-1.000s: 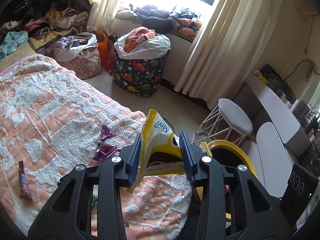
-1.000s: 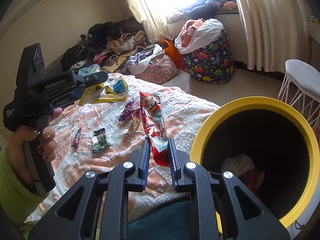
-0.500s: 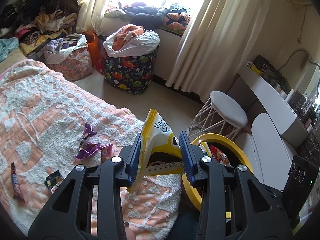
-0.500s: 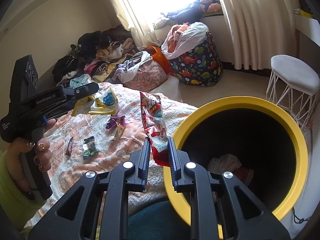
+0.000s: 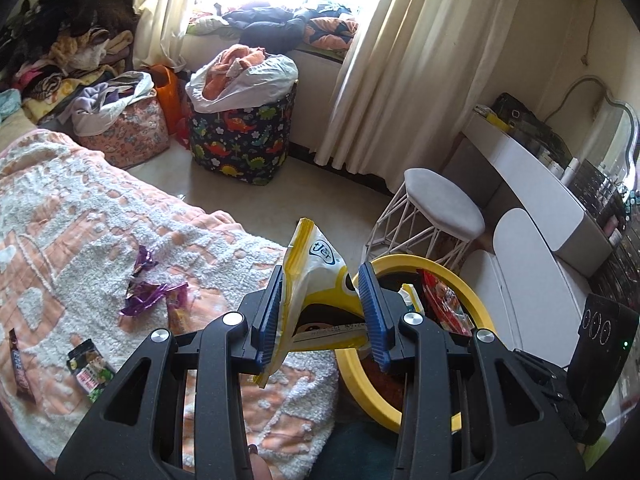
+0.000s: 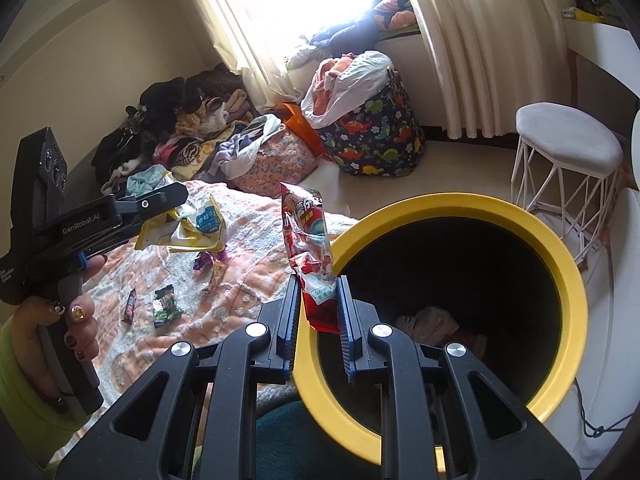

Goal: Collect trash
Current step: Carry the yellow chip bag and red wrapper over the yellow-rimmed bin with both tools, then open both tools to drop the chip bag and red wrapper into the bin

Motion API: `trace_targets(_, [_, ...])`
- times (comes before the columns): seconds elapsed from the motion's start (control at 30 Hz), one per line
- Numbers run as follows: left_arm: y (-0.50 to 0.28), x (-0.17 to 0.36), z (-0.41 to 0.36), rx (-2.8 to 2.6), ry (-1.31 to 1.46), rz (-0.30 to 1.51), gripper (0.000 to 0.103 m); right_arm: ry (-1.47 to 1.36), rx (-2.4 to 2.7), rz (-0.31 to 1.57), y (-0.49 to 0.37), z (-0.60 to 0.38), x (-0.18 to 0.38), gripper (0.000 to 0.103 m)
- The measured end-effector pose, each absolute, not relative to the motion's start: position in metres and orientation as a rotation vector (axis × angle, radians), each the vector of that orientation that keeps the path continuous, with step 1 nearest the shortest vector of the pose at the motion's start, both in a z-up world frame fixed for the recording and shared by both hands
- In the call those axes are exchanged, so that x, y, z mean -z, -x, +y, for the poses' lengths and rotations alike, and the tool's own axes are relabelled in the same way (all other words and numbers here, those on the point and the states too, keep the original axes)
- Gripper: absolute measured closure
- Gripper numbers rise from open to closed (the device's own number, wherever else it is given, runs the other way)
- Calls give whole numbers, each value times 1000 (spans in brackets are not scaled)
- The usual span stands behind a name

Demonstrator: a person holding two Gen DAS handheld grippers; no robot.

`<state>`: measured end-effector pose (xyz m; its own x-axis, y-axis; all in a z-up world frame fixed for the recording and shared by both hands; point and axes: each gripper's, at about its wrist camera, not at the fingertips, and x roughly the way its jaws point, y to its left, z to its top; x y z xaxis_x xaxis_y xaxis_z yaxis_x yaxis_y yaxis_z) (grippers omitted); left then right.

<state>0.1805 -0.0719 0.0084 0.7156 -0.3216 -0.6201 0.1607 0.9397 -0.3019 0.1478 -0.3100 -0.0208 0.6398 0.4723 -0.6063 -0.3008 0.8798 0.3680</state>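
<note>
My left gripper (image 5: pixel 322 316) is shut on a yellow and white snack bag (image 5: pixel 316 280), held above the bed's edge beside the yellow-rimmed bin (image 5: pixel 472 300). My right gripper (image 6: pixel 319 312) is shut on a red snack wrapper (image 6: pixel 310 248), held upright over the near left rim of the bin (image 6: pixel 560 264). The bin holds crumpled trash at its bottom. The left gripper with its bag also shows in the right wrist view (image 6: pixel 192 228). Purple wrappers (image 5: pixel 146 292), a green packet (image 5: pixel 88 372) and a brown bar (image 5: pixel 18 364) lie on the orange and white blanket (image 5: pixel 80 216).
A white wire stool (image 5: pixel 436 216) stands behind the bin. A dinosaur-print basket (image 5: pixel 240 136) and a pink bag (image 5: pixel 128 132) full of clothes stand on the floor by the curtains. A white desk (image 5: pixel 532 188) runs along the right wall.
Both grippers have moved right toward the bin with their wrappers. The red wrapper now hangs over the bin's rim, and the bin is fuller in both views.
</note>
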Motion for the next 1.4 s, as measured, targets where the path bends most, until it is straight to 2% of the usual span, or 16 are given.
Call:
trace_targets(0.73, [-177, -3, -122, 371, 177, 742, 73, -317, -312, 715, -143, -373, 18, 86])
trace_targets(1.4, [-170, 36, -172, 459, 109, 847, 73, -375, -242, 756, -148, -395, 39, 86])
